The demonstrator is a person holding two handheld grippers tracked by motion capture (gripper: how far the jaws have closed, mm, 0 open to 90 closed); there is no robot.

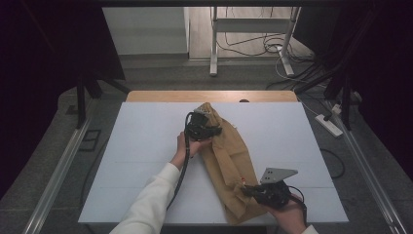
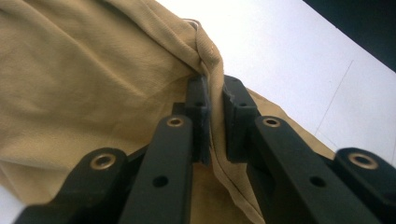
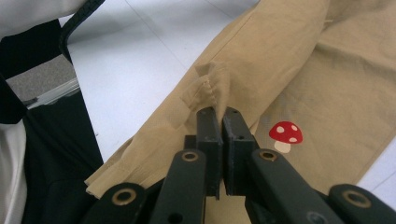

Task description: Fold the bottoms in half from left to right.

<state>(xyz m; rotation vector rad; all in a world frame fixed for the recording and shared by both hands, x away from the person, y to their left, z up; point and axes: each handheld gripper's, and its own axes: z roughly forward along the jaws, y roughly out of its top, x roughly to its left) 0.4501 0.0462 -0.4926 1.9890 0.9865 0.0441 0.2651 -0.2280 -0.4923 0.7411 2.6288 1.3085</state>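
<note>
**Both pinches set on the tan garment: keep it taut and move the two ends as one**

My left hand-held gripper (image 2: 215, 116) has its jaws clamped on a bunched ridge of the tan garment (image 1: 229, 161); in the left gripper view the cloth is squeezed into a thin fold between the pads, with a twisted seam rising just past the tips. In the high view that left hand-held gripper (image 1: 207, 127) sits at the far end of the cloth. My right hand-held gripper (image 3: 223, 123) is likewise closed on a small gathered tuft of fabric at the near end, close to the front edge of the white worktop (image 1: 146, 146), with a red mushroom print (image 3: 286, 133) just beside the jaws. From above, the right hand-held gripper (image 1: 255, 191) lies near my side of the worktop.

The garment lies as a long, crumpled strip running diagonally between the two grips, folded over itself along its length.

As I judge it, the step is to lift or spread the piece from these two ends. To do it well I would draw the hands gently apart first, only until the slack goes out. Both bites are shallow, on gathered cloth rather than a flat hem, so a jerk could let a tuft slip free. I would raise both ends together and level, and watch that the folded layers fall open rather than twist.
</note>
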